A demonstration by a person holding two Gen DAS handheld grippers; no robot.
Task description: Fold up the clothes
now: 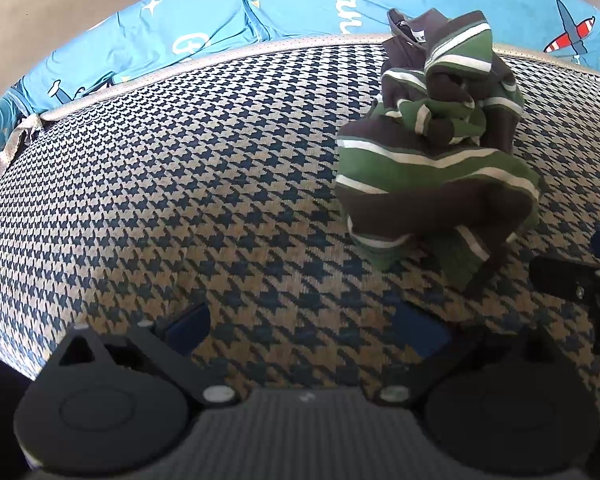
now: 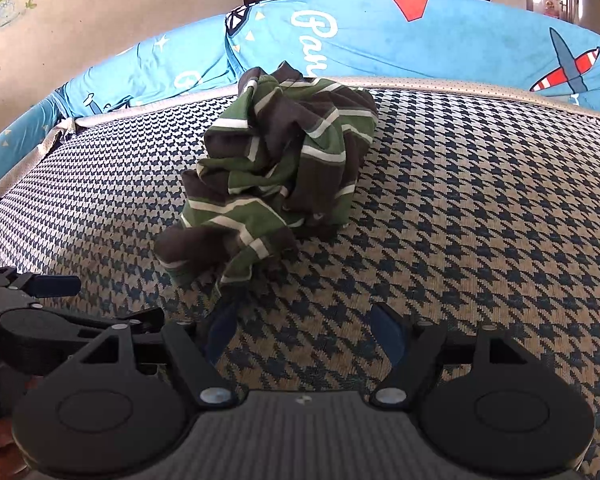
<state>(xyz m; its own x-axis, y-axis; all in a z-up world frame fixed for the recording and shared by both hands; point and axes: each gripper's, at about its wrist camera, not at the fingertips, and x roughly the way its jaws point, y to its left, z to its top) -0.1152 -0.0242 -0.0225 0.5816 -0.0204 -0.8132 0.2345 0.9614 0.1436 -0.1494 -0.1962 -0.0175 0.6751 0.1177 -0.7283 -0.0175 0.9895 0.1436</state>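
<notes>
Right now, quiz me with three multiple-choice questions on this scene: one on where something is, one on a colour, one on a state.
1. Where does the striped garment lie?
A. on the houndstooth surface
B. on the blue bedding
C. in a gripper

2. Its stripes are brown, white and:
A. red
B. green
C. yellow

3. How is the garment?
A. folded flat
B. hung up
C. crumpled in a heap

Answers: 1 A, the houndstooth weave shows all round it. 2 B, broad green bands run across it. 3 C, it sits bunched and twisted, while the left gripper and right gripper stand open, short of it.
</notes>
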